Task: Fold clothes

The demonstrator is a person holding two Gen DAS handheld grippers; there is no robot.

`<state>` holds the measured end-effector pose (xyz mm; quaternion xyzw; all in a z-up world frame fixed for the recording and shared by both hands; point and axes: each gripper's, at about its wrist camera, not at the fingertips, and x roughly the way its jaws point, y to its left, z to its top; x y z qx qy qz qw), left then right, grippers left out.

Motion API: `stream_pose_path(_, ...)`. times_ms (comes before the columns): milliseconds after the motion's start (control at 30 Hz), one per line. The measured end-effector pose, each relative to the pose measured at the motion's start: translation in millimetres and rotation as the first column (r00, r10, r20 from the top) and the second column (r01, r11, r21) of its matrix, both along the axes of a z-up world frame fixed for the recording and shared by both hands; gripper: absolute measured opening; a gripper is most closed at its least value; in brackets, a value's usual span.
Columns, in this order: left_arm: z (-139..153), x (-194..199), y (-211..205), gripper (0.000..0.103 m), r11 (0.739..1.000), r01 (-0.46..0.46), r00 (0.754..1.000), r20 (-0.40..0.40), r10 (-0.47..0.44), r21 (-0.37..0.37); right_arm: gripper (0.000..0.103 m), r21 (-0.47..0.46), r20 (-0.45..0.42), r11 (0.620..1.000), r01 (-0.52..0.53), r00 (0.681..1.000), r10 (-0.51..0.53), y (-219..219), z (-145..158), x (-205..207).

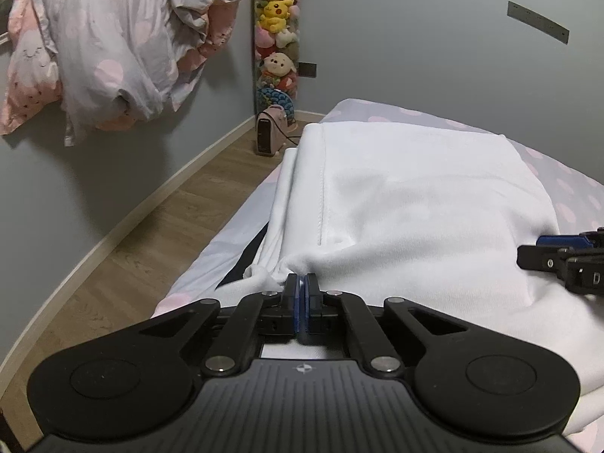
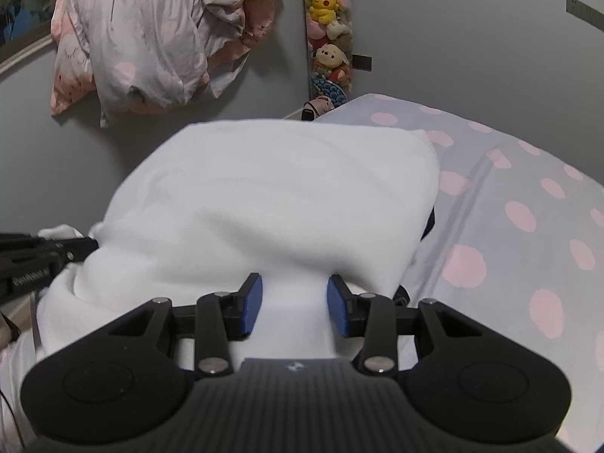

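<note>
A white garment [image 1: 415, 204] lies folded on a bed with a grey sheet with pink dots [image 2: 528, 196]. My left gripper [image 1: 301, 283] is shut on a bunched corner of the white garment at its near left edge. My right gripper [image 2: 294, 298] is open, its blue pads [image 2: 252, 302] on either side of a raised fold of the same garment [image 2: 287, 196] without closing on it. The right gripper also shows at the right edge of the left wrist view [image 1: 566, 260]. The left gripper shows at the left of the right wrist view [image 2: 45, 253].
A wooden floor [image 1: 158, 234] runs left of the bed beside a grey wall. A small pink heater [image 1: 270, 132] stands on the floor by a column of plush toys [image 1: 277, 30]. Crumpled bedding [image 1: 113, 45] hangs high on the left.
</note>
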<state>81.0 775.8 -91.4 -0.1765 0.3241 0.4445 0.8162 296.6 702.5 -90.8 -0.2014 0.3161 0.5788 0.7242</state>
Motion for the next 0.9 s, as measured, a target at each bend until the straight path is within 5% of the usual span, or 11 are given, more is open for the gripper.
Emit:
stream_pose_path(200,38,-10,-32,0.004,1.000,0.000,1.000,-0.027,0.001,0.020,0.043,-0.033,0.018,0.999,0.042,0.999,-0.041,-29,25,-6)
stream_pose_path(533,130,-34,-115,0.017,0.992,0.016,1.000,-0.020,-0.014,0.125,0.054,0.068,0.078,0.994,0.090,0.992,-0.095,-134,128,-18)
stream_pose_path(700,176,-52,-171,0.029,0.980,0.015,1.000,0.005,-0.017,0.200,0.071,0.154,0.114,0.985,0.075,0.989,-0.093,-197,180,-41)
stream_pose_path(900,223,-74,-243,0.054,0.958,0.020,0.998,0.054,-0.037,0.286,0.077,0.268,0.176,0.963,0.035,0.981,-0.085,-276,233,-84)
